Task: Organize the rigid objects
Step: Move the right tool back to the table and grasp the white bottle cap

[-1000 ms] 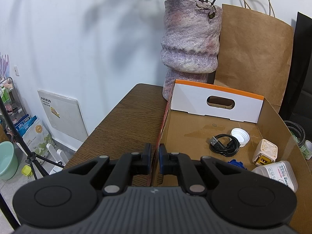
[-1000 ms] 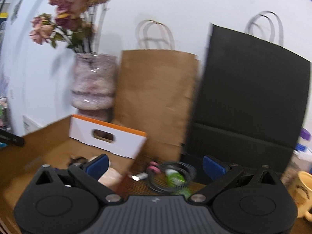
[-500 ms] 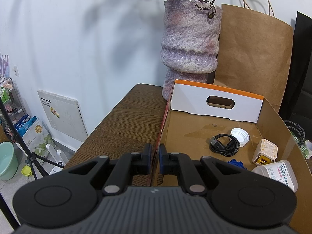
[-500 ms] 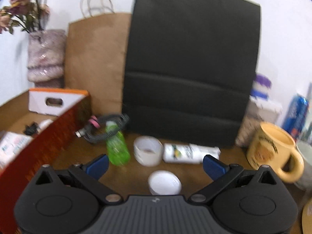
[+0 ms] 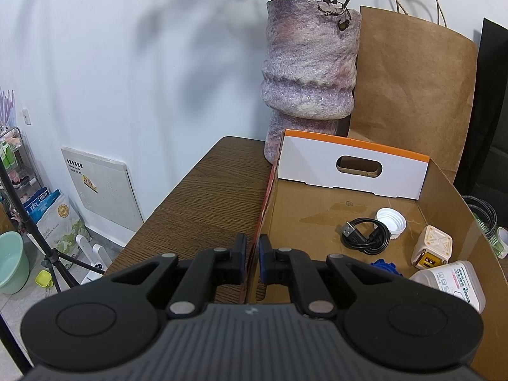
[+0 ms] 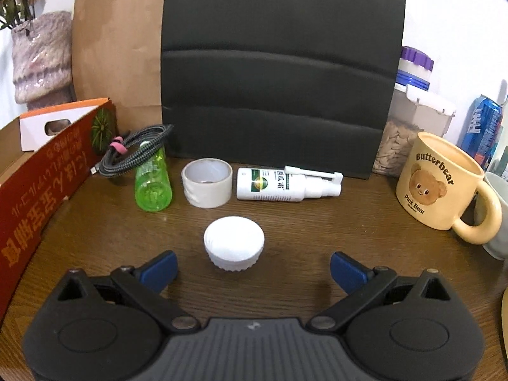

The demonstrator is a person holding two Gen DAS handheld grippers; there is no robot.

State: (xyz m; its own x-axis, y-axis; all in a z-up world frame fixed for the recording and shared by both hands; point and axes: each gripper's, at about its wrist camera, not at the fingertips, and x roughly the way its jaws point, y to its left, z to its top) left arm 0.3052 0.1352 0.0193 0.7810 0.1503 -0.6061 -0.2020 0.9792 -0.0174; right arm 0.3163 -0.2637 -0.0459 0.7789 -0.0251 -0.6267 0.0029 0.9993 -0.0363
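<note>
Swung away from the cardboard box (image 6: 38,171) and down over the worktop (image 6: 317,222), right gripper (image 6: 252,266) now fingers wide and empty, white cap (image 6: 234,243) just beyond, probably next; left gripper (image 5: 250,258) unmoved, seemingly clamped on the box's near-left wall.

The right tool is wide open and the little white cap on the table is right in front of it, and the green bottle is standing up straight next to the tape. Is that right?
Almost. The green bottle isn't standing; it lies on its side beside the tape, as the right wrist view shows. The rest holds: the right tool is wide open, with the white cap just ahead of it on the table.
</note>
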